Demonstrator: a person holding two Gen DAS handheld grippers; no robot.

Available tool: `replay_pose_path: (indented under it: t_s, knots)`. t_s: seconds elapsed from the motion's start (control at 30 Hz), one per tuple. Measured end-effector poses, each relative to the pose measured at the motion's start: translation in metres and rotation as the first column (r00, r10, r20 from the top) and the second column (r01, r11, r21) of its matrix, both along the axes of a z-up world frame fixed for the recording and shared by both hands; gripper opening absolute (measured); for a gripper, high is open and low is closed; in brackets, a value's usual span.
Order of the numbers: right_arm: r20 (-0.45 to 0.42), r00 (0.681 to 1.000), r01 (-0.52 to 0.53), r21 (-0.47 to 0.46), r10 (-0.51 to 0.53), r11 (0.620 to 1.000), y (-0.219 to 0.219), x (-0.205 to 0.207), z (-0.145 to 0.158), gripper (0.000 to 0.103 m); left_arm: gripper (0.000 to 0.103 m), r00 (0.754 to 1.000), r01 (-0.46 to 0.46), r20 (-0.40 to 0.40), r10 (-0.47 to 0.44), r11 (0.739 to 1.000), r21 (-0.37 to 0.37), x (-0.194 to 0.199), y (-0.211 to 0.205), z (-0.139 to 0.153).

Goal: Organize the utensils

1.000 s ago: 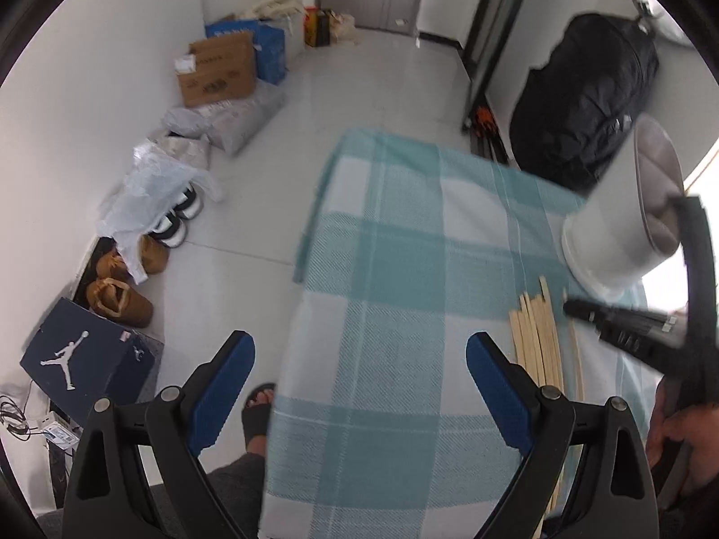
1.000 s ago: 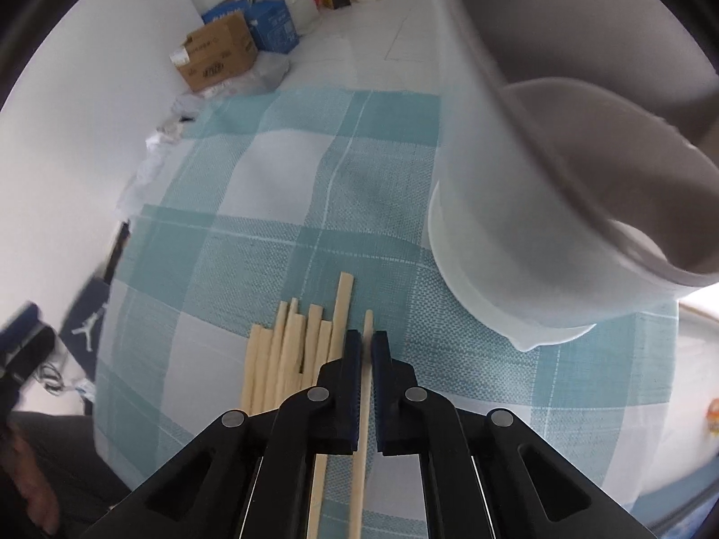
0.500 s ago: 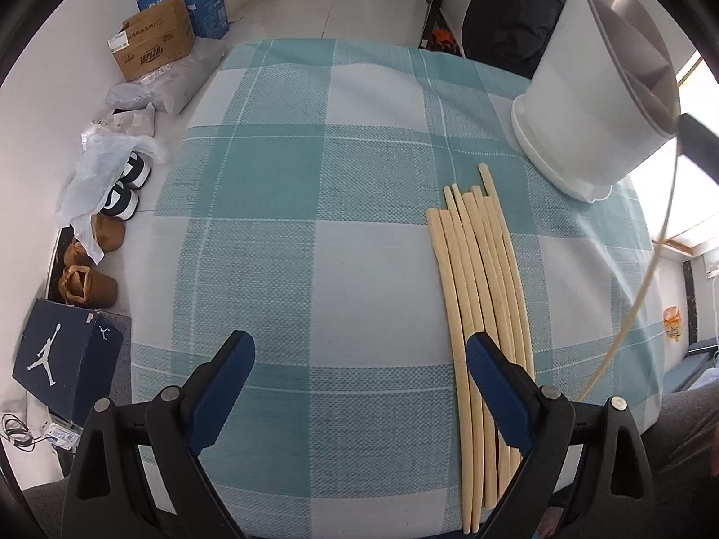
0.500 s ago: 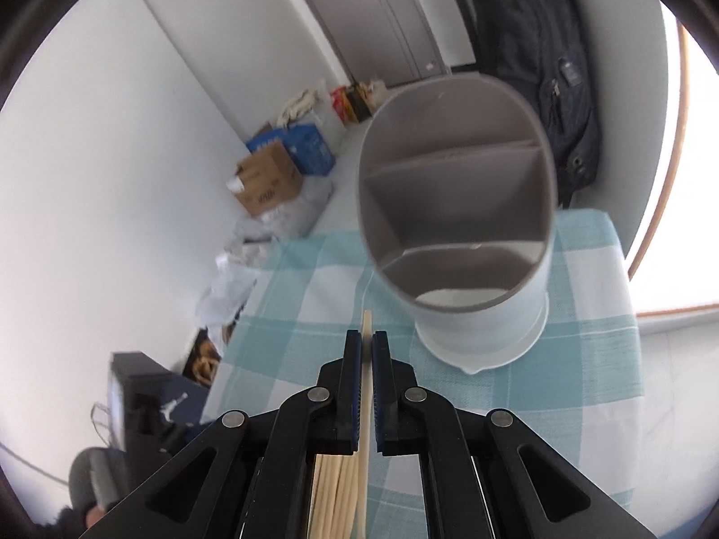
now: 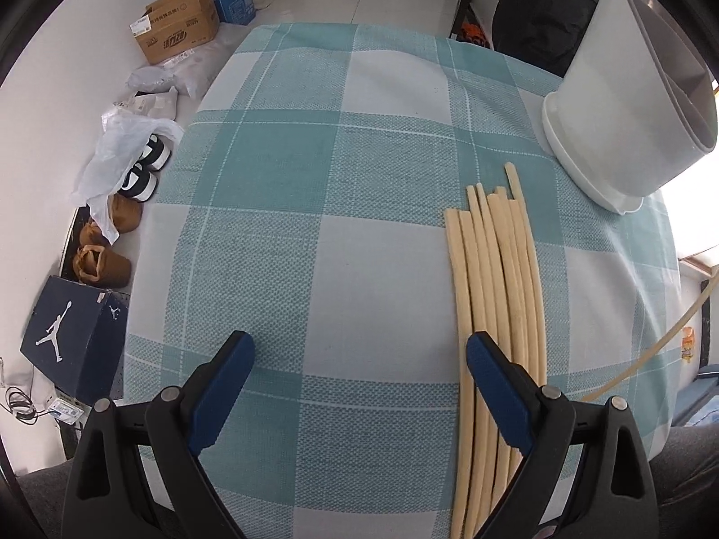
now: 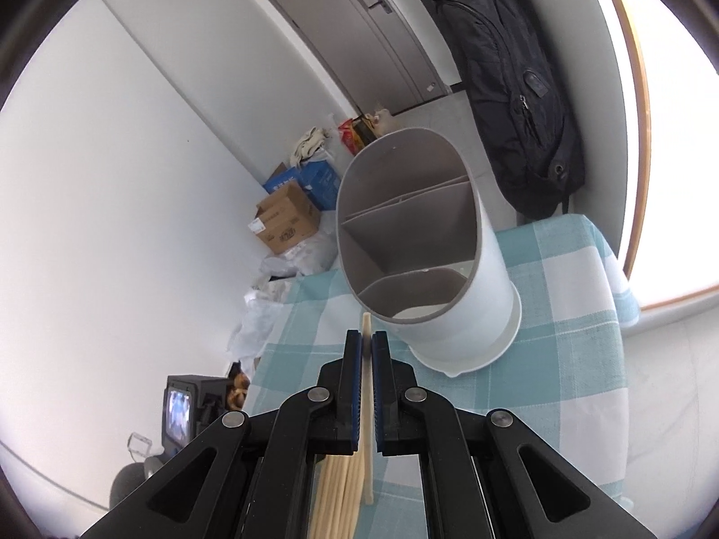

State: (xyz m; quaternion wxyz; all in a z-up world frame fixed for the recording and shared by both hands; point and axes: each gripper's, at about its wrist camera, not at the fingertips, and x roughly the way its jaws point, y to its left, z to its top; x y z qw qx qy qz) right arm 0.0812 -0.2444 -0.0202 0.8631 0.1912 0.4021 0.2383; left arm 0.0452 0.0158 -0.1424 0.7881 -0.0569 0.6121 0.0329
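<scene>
Several pale wooden chopsticks (image 5: 494, 292) lie in a bundle on the teal checked tablecloth (image 5: 314, 224), also visible as the bundle (image 6: 337, 485) under my right gripper. A white utensil holder (image 5: 620, 103) with grey dividers stands at the cloth's far right. My right gripper (image 6: 366, 341) is shut on a single chopstick (image 6: 366, 321), held in the air with its tip just in front of the holder's (image 6: 458, 319) rim. My left gripper (image 5: 359, 341) hovers open above the cloth, its right finger over the bundle's left side. The lifted chopstick (image 5: 651, 346) shows at the right edge.
On the floor to the left are cardboard boxes (image 5: 179, 31), bagged shoes (image 5: 135, 166) and a dark shoe box (image 5: 72, 337). A black backpack (image 6: 517, 90) hangs behind the holder. The table edge drops off at the left, and a bright window (image 6: 674, 134) is on the right.
My right gripper lifted one chopstick off the cloth and tilted up until the holder's open top came into view. My left gripper swung in over the table, then held still.
</scene>
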Motion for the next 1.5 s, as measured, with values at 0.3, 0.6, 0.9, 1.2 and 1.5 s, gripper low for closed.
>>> replay_pose_path:
  t_s: [0.3, 0.6, 0.9, 1.2, 1.5]
  knots:
    - [-0.004, 1.0, 0.012, 0.02, -0.012, 1.0, -0.011, -0.004, 0.001, 0.004, 0.09, 1.0, 0.009, -0.007, -0.009, 0.999, 0.045, 0.011, -0.012, -0.002]
    - [0.003, 1.0, 0.02, 0.015, -0.02, 1.0, -0.016, -0.005, 0.004, 0.004, 0.03, 0.993, 0.106, 0.051, -0.108, 0.994, 0.04, 0.035, -0.028, 0.004]
    - [0.018, 1.0, 0.016, -0.012, -0.016, 1.0, -0.012, -0.007, 0.007, 0.004, 0.003, 0.989, 0.106, 0.104, -0.102, 0.994, -0.032, 0.035, -0.023, 0.007]
    - [0.081, 0.997, 0.005, -0.038, -0.002, 0.999, -0.004, -0.021, 0.017, 0.004, 0.003, 0.908, 0.048, 0.419, -0.003, 0.994, -0.099, -0.003, -0.008, 0.091]
    - [0.153, 0.988, -0.011, -0.086, 0.024, 0.996, 0.009, -0.036, 0.024, 0.004, 0.003, 0.776, 0.045, 0.625, 0.082, 0.982, -0.185, -0.029, -0.003, 0.137]
